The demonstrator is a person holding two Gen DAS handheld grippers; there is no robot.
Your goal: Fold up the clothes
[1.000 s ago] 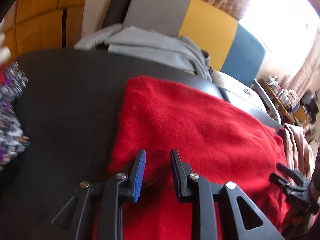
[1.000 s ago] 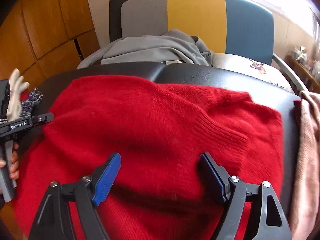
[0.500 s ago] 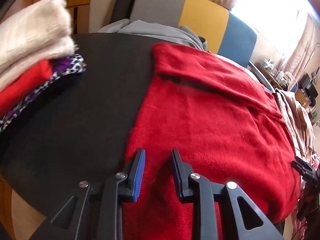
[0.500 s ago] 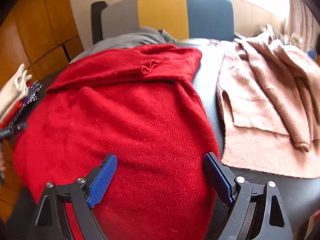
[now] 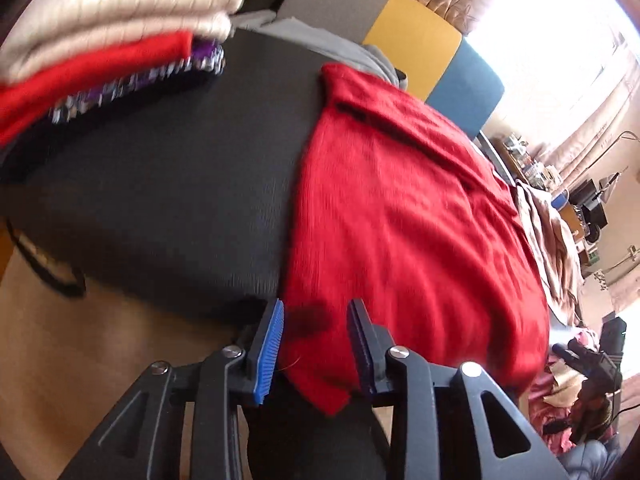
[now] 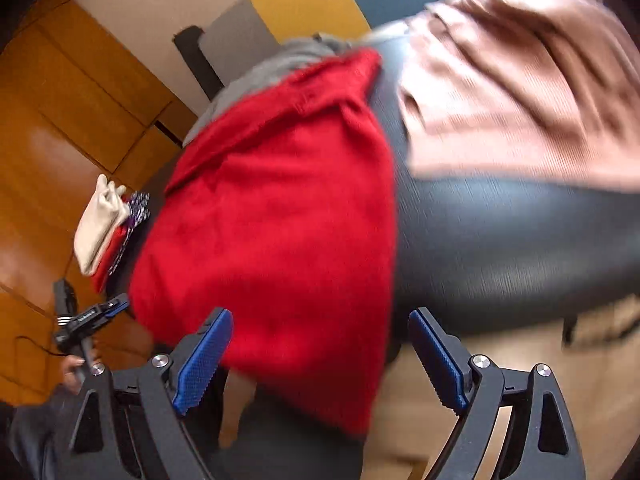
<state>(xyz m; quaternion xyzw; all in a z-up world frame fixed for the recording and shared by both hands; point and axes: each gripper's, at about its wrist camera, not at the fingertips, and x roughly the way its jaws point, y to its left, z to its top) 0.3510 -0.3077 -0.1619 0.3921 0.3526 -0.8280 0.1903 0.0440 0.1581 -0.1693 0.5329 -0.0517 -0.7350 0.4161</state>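
My left tongs (image 5: 316,346) are spreading, and the near corner of the red sweater (image 5: 400,232) hangs between the blue pads without either one pressing it, as far as the blur lets me judge. My right tongs (image 6: 320,354) stand wide apart, straddling the sweater's opposite near corner, where the hem droops over the edge of the black surface (image 6: 500,248). From both hands the sweater runs away toward twelve o'clock, long axis near to far, its folded-in top at the far end; each hand is nearest its own corner, so I judge the next fold starts from this hem. The left view alone shows the folded stack (image 5: 104,28) at ten o'clock, cream on red on a purple print. The right view alone shows the pink knit (image 6: 520,92) spread at one o'clock, just beside the sweater, and my other tongs low at eight o'clock.
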